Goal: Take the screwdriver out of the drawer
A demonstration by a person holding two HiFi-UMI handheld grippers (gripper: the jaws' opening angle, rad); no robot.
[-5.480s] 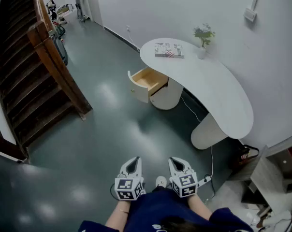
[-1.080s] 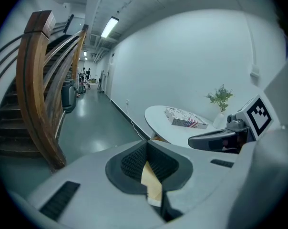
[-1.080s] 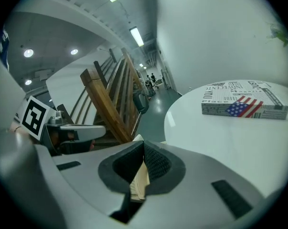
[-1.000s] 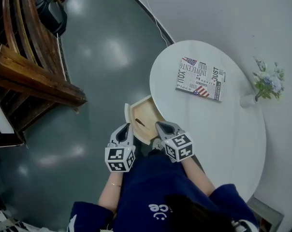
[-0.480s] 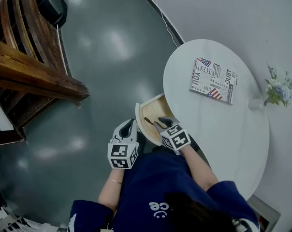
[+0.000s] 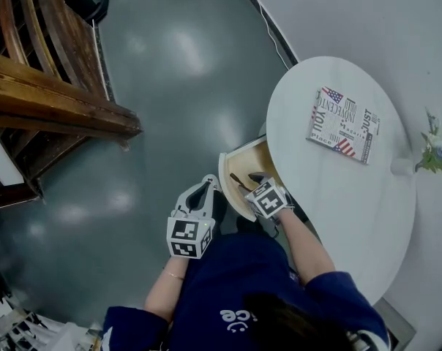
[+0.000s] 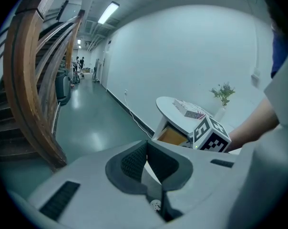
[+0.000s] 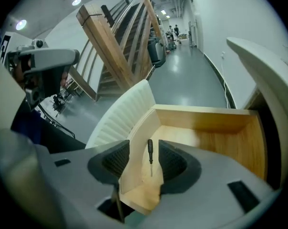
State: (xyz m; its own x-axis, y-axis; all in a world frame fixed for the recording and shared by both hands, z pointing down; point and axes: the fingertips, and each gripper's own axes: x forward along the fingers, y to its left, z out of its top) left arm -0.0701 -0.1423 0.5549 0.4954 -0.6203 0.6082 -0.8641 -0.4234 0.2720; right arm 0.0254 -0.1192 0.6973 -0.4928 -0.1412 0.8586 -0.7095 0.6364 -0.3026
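Note:
The wooden drawer (image 6: 259, 159) under the white table stands pulled open, its ribbed white front (image 8: 119, 114) facing me. A small dark screwdriver (image 8: 150, 157) lies on the drawer floor close behind that front; it also shows as a thin dark stick, the screwdriver (image 6: 239, 180), in the head view. My right gripper (image 8: 144, 148) points steeply down into the drawer, its jaws opening, with the screwdriver lying below the gap and untouched by the pads. My left gripper (image 6: 209, 182) hangs just left of the drawer front, shut and empty; the left gripper (image 7: 145, 146) shows its tips touching.
The round white table (image 6: 367, 218) carries a printed magazine (image 6: 343, 125) and a small vase of flowers (image 6: 433, 156). A wooden staircase (image 6: 53, 101) stands to the left across the glossy grey floor (image 6: 170, 86). A white wall runs behind the table.
My right gripper has dropped into the drawer and tilted down, and its jaws have gone from shut to apart. The left gripper has drifted closer to the drawer front.

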